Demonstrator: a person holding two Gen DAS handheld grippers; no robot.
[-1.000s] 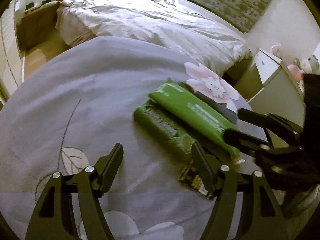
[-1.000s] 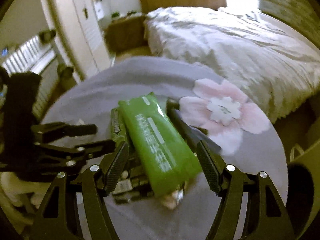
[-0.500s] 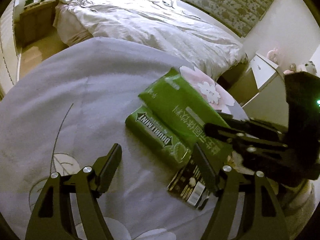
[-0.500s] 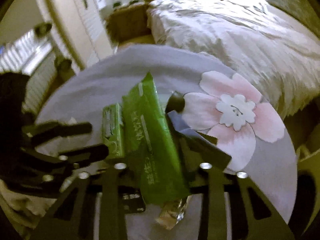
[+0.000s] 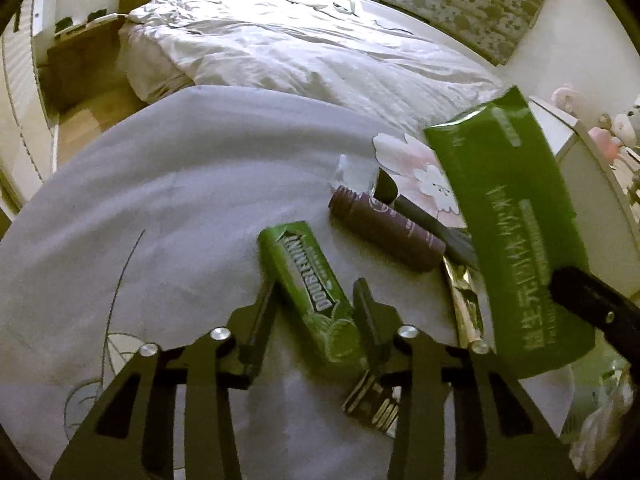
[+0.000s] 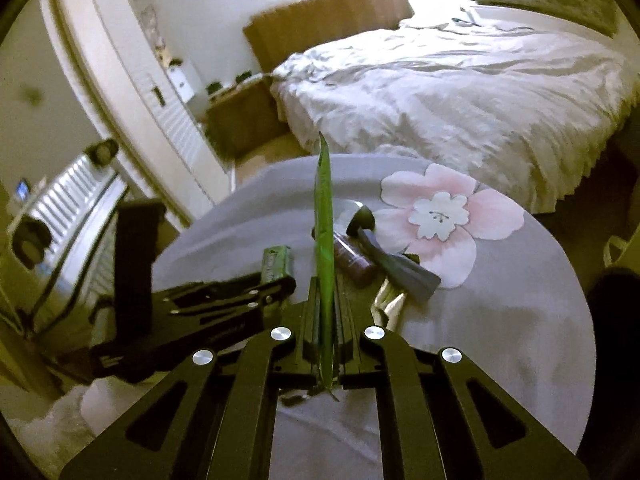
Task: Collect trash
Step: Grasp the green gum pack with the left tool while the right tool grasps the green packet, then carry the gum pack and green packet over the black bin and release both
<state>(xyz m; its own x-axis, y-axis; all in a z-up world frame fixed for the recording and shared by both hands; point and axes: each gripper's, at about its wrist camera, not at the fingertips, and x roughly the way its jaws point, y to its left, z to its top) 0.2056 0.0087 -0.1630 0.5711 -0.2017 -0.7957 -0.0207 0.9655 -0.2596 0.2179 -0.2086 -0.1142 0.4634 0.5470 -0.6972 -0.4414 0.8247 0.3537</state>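
My right gripper is shut on a flat green wrapper and holds it edge-on above the round table; the same wrapper hangs at the right of the left wrist view. My left gripper has its jaws closed in against a green gum pack that lies on the grey flowered cloth. The pack also shows in the right wrist view. A brown tube, a dark wrapper, a gold foil strip and a barcode scrap lie beside it.
A bed with a rumpled white duvet stands just behind the table. A white cabinet is at the right, and a radiator and white door are at the left. A white bag hangs at the table's right edge.
My right gripper closed on the green wrapper and lifted it off the pile, uncovering the brown tube and dark wrapper. My left gripper's jaws narrowed around the gum pack.
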